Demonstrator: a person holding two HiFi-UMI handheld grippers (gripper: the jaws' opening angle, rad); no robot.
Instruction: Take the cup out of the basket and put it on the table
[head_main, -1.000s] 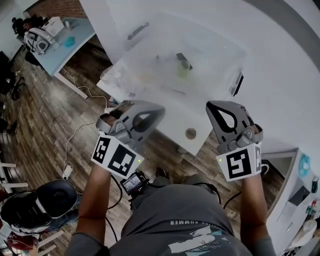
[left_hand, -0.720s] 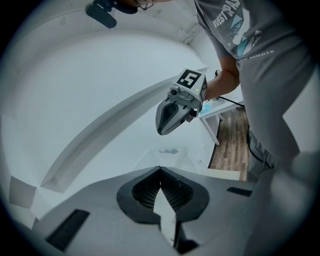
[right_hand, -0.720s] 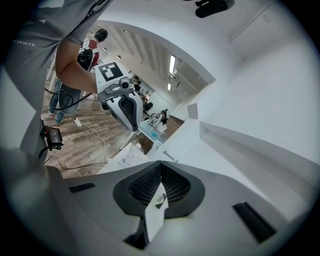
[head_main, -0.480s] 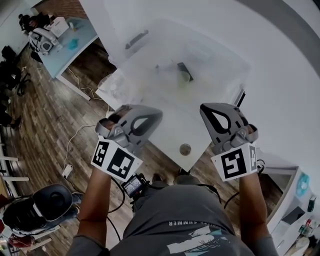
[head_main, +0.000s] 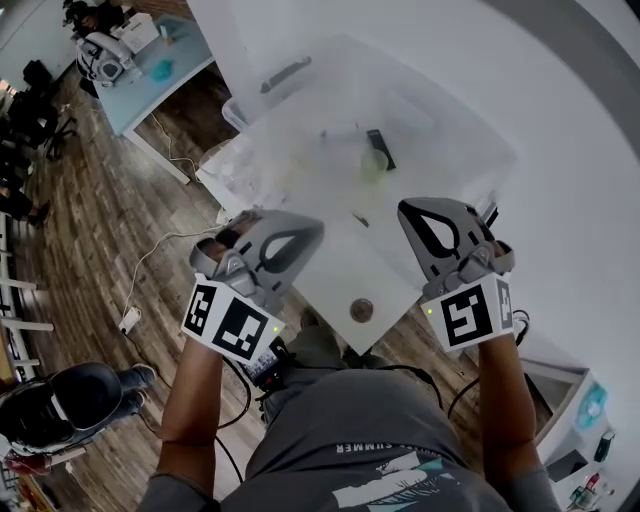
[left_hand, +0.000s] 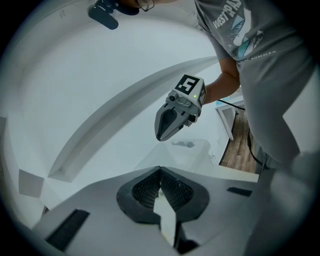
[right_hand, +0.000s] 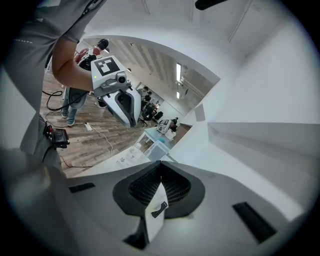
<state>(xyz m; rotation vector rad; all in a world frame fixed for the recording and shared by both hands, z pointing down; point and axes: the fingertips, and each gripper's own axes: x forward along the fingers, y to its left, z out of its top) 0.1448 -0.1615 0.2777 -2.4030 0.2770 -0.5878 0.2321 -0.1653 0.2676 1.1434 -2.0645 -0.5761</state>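
On the left of the head view, the left gripper (head_main: 292, 238) had come forward since a second before, so that its tip was over the near corner of the table (head_main: 325, 285). Its jaws were pressed together with nothing between them, as its own view showed. Past it, in the middle, the see-through basket (head_main: 470, 140) sat on the table. It looked nearer to the person than it had before, because the person had moved up to it. The cup (head_main: 373, 166), a pale green one, was inside the basket beside a small dark thing (head_main: 381, 148), and it had not been touched. It looked to be standing up, but the cloudy wall made that hard to tell. On the right, the right gripper (head_main: 425, 222) had come forward too and was just short of the basket's near side. Its jaws were also squeezed together, holding nothing. So the task was only at its start. Both grippers were getting close, and one would likely need to spread its jaws before it could reach in for the cup.
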